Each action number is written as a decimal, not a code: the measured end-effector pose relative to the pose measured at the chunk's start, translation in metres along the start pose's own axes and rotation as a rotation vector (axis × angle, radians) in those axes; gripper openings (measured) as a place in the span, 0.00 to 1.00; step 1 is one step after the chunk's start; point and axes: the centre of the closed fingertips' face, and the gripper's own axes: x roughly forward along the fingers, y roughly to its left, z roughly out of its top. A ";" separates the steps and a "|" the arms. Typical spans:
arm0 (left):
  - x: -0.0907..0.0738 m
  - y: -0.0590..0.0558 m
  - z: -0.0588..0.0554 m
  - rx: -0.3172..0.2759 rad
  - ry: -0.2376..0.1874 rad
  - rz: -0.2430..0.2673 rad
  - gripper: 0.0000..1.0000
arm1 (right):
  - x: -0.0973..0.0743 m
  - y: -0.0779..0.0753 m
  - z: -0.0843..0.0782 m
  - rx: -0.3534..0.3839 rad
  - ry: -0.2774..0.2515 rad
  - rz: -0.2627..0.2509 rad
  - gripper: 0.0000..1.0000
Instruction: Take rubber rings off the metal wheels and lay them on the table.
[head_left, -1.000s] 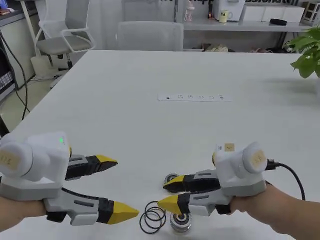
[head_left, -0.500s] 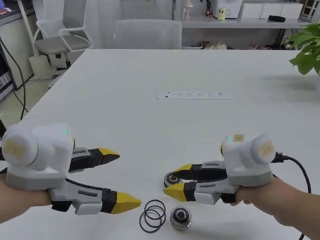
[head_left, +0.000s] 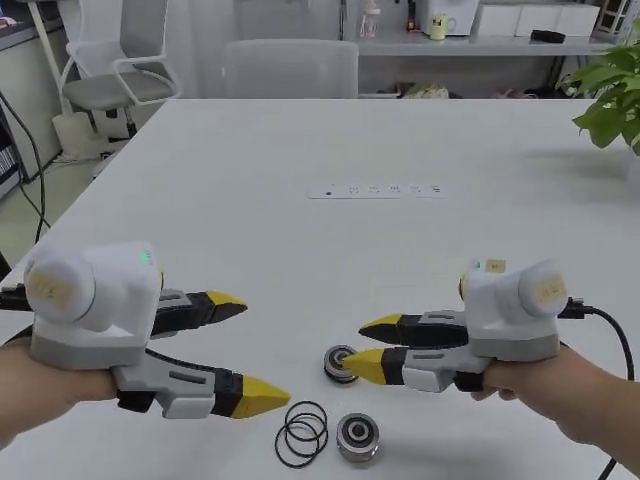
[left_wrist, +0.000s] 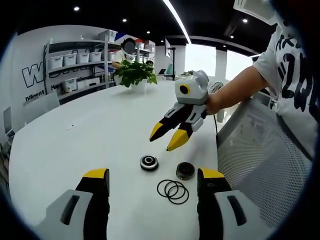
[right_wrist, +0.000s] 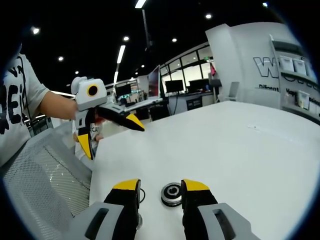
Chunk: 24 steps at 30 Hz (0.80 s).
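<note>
Rubber rings (head_left: 302, 432): thin black loops, 3 as far as can be told, lying flat and overlapping in a small pile on the white surface (head_left: 300, 260); taken here as the landmark, with sides as seen in the head view. Metal wheel A (head_left: 357, 436): lying flat just right of the rings, close beside them but apart, with a silver face and a dark centre. Metal wheel B (head_left: 339, 362): lying flat just beyond the rings and slightly right, apart from both the rings and wheel A; in the left gripper view wheel B (left_wrist: 149, 162) shows a dark band round its rim. Right hand-held gripper (head_left: 365, 345): held to the right of and beyond the rings, pointing left, jaws parted by a narrow gap with nothing between them. Its lower yellow tip overlaps wheel B's edge, though the left gripper view shows this hand-held gripper (left_wrist: 165, 140) raised clear of the wheel. In the right gripper view wheel B (right_wrist: 171, 194) lies just ahead of the gap. Left hand-held gripper (head_left: 255, 350): held to the left of the rings, pointing right, jaws spread wide and empty, lower tip near the rings without touching. Power strip (head_left: 375, 190): flat, white, well beyond the rings at mid-surface. Potted plant (head_left: 608, 95): green leaves, far beyond the rings and to the right.
</note>
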 end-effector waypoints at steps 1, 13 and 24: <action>0.001 0.000 0.000 0.001 0.001 -0.001 0.70 | -0.001 -0.002 0.000 0.002 -0.001 -0.005 0.31; 0.012 0.004 0.001 -0.008 0.011 -0.015 0.67 | -0.011 -0.019 -0.011 0.017 0.016 -0.060 0.31; 0.024 0.010 0.000 -0.026 0.014 -0.021 0.64 | -0.004 -0.019 -0.021 -0.002 0.053 -0.054 0.30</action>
